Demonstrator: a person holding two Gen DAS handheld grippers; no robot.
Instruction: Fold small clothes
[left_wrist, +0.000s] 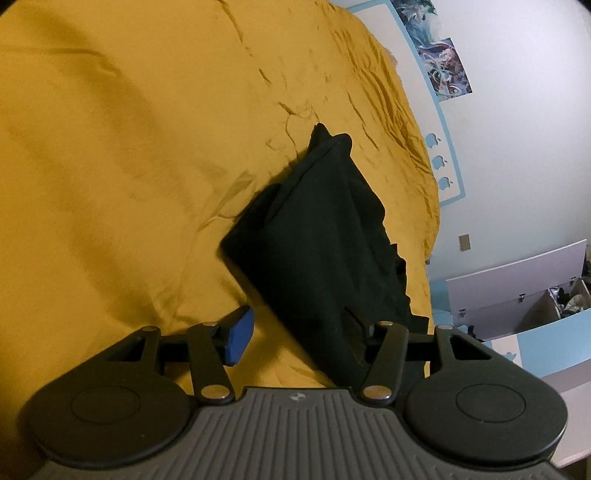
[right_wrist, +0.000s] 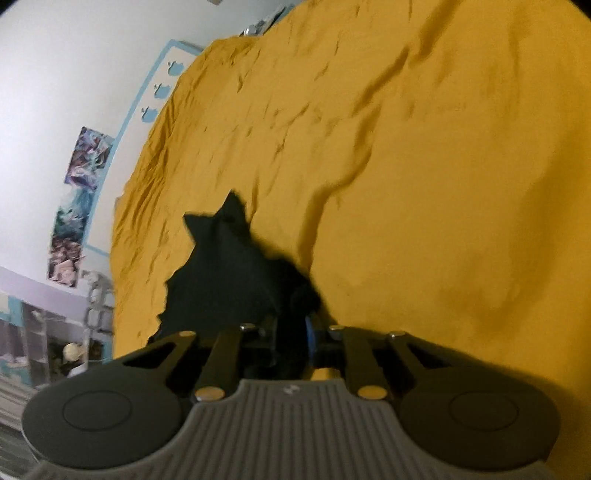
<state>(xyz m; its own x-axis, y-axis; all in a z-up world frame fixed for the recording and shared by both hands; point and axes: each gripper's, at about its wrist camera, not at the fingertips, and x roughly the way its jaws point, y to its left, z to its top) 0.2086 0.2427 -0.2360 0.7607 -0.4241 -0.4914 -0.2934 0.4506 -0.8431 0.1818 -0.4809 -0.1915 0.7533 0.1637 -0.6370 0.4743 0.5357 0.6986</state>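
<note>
a wrinkled mustard bedsheet (left_wrist: 140, 155) covers the bed, with white wall and posters (left_wrist: 447, 70) beyond. the black garment (left_wrist: 325, 240) lies ahead of the left gripper (left_wrist: 299, 338), whose jaws stand apart, its right finger over the cloth. only the right view shows the right gripper (right_wrist: 291, 339) pinched on the garment's near edge.

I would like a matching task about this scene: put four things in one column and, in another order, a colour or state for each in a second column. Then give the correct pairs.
Things:
1. bed cover
2. garment
3. left gripper
4. right gripper

States:
A. closed on dark cloth
B. mustard yellow, wrinkled
C. jaws wide apart, pressing nothing
D. black, lying bunched on the bed

Pairs: 1-B, 2-D, 3-C, 4-A
</note>
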